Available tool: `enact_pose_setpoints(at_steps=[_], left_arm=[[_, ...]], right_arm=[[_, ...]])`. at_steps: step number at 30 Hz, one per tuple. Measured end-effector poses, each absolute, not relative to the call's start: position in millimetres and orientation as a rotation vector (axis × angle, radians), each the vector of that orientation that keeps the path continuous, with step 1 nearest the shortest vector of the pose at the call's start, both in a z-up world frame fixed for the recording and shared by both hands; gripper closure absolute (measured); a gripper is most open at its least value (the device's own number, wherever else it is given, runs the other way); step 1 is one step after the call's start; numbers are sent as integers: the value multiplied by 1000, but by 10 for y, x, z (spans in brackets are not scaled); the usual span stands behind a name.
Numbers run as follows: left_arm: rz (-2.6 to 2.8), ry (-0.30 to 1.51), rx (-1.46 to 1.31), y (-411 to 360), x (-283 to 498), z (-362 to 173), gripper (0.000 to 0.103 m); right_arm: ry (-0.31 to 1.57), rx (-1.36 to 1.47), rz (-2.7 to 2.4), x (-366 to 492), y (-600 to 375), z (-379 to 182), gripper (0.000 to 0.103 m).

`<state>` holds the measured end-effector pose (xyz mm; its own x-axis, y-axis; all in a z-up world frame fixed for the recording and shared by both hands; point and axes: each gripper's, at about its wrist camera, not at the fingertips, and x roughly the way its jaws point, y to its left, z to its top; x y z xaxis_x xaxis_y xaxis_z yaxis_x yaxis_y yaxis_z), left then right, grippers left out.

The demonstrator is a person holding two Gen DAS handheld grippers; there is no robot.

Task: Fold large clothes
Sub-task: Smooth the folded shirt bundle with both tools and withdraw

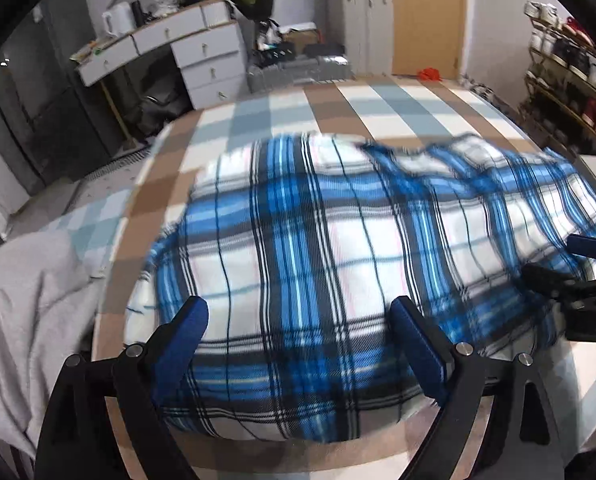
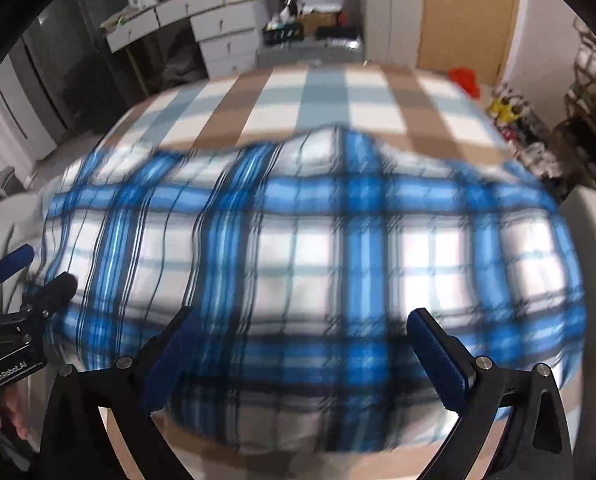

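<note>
A blue, white and black plaid garment (image 1: 318, 248) lies spread on a table covered with a brown, white and pale-blue checked cloth (image 1: 338, 104). My left gripper (image 1: 300, 316) is open and empty, its blue-padded fingers hovering over the garment's near edge. My right gripper (image 2: 302, 328) is open and empty too, over the near part of the garment (image 2: 318, 248). The right gripper shows at the right edge of the left wrist view (image 1: 574, 264); the left gripper shows at the left edge of the right wrist view (image 2: 38, 276). Both views are motion-blurred.
A grey garment (image 1: 30, 304) lies heaped left of the table. Behind the table stand a white desk with drawers (image 1: 202, 52), a white cabinet (image 1: 362, 20) and a wooden door (image 1: 430, 16). Shoe shelves (image 1: 570, 76) stand at the right.
</note>
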<state>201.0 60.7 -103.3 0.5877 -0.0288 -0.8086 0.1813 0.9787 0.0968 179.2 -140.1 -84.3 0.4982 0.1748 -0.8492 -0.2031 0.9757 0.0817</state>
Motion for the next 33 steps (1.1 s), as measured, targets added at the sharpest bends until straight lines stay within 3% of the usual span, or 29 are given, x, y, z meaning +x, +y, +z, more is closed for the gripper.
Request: enact_pose_setpoints(at_steps=[4, 11, 16, 22, 33], left_arm=[[-184, 1055, 40, 813, 2147, -1198, 8], [-131, 951, 32, 947, 1723, -835, 8], [-136, 954, 21, 941, 1474, -788, 8], [-206, 953, 38, 564, 1563, -716, 8], [-312, 1012, 122, -326, 1952, -918, 8]], right_arm=[[1019, -125, 222, 1809, -1283, -1046, 0], [933, 112, 249, 1425, -1683, -644, 0], [867, 467, 301, 1058, -2324, -629, 0], [871, 1102, 273, 939, -3328, -1197, 0], [923, 1075, 283, 1346, -3304, -1291, 0]])
